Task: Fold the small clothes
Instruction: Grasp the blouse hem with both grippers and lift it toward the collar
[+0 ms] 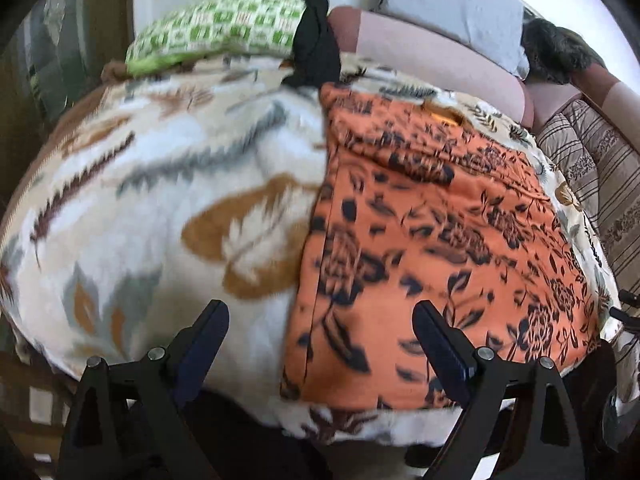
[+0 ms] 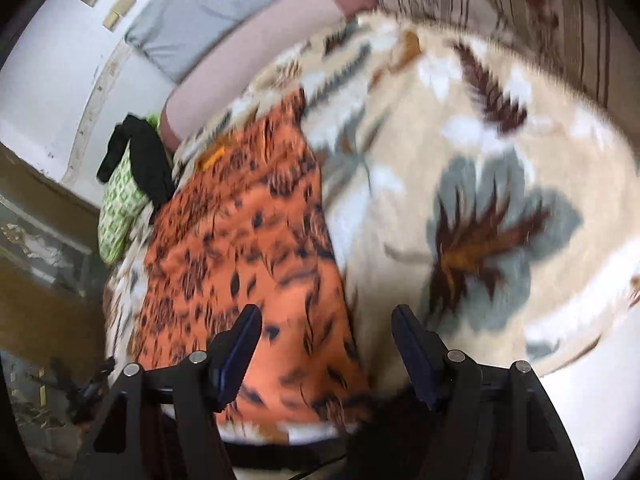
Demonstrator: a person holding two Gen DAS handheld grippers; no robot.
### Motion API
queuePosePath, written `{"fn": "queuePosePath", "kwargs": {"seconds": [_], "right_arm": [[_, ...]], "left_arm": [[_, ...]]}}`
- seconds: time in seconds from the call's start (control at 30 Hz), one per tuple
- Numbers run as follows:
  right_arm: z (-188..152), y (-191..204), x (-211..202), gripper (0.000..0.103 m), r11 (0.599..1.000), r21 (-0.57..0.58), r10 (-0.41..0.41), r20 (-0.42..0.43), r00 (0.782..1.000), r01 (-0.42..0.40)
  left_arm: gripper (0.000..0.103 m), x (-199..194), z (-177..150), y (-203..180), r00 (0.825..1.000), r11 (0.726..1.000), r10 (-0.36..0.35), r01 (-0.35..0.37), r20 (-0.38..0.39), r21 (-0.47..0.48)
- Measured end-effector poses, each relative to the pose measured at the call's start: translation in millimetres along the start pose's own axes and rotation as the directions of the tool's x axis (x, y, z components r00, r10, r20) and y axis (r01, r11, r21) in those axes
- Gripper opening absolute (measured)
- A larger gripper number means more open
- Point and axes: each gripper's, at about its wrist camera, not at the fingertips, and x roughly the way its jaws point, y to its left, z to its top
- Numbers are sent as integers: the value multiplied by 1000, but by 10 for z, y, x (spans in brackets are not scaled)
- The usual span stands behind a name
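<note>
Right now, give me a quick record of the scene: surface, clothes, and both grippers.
surface: leaf-print blanket
laid out: orange floral cloth, flat on blanket
far edge: green checked cloth with black garment draped over it
left gripper: open, empty, above the orange cloth's near edge
right gripper: open, empty, above the orange cloth's edge
</note>
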Motion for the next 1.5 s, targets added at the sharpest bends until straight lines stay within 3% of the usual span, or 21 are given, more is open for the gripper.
{"fn": "queuePosePath", "kwargs": {"seconds": [0.13,0.3,0.57,0.6,0.67,0.73,0.77,0.87,0.93,0.97,1.07,1.1,1.13,1.17,1.2,1.23,1.3,1.43,1.5], "right_arm": [[-4,-34,187,71,997,37,67,-84,994,-64],[-136,21,439,71,1000,-22,11,-201,980,-15],[-235,38,466,70,998,-45,38,-216,976,-48],[-222,40,460,69,998,-45,39,-214,976,-49],[-234,54,445,67,997,-51,40,-212,976,-52],[-234,101,449,60,997,-54,40,-211,977,-52],[-241,113,438,59,997,-52,40,-210,977,-52],[-240,140,421,58,997,-56,41,-205,978,-53],[-229,120,415,58,998,-47,26,-198,980,-36],[-228,112,422,58,999,-48,15,-199,980,-25],[-242,65,489,59,999,-46,-26,-209,978,17],[-252,61,504,59,998,-51,-35,-208,978,25],[-261,83,509,58,997,-66,-40,-205,978,27],[-269,104,515,55,997,-76,-36,-209,977,21],[-278,132,520,28,997,-80,-26,-220,975,9],[-276,145,513,13,997,-80,-28,-223,974,10],[-260,184,447,13,998,-71,-18,-208,978,4],[-160,297,206,13,994,-47,88,-144,986,-96],[-114,287,215,13,993,-40,102,-139,985,-108]], "left_arm": [[93,69,-89,82,999,998,-17,15,-38,-58],[93,162,-195,133,993,995,-65,57,-94,-88],[93,228,-269,186,989,990,-90,75,-121,-123],[90,223,-272,189,989,989,-95,80,-114,-127],[75,195,-267,187,990,988,-101,89,-95,-127],[50,228,-256,189,989,989,-100,87,-108,-116],[46,261,-258,196,988,990,-98,85,-121,-114],[46,294,-268,217,987,988,-99,83,-126,-127],[61,270,-262,185,988,990,-100,87,-116,-115],[64,270,-265,166,989,991,-99,87,-112,-105],[63,304,-268,111,988,994,-87,77,-128,-78],[48,302,-268,90,988,995,-80,72,-128,-63],[25,301,-266,81,989,997,-66,60,-130,-51],[18,300,-260,82,989,997,-65,60,-134,-44],[14,279,-245,96,987,996,-83,76,-134,-56],[10,250,-232,95,988,995,-87,79,-128,-60],[9,83,-167,34,992,995,-96,93,-79,-38],[9,-185,-5,-38,993,993,-119,120,17,-20],[10,-101,29,-16,994,994,-110,110,-2,-26]]}}
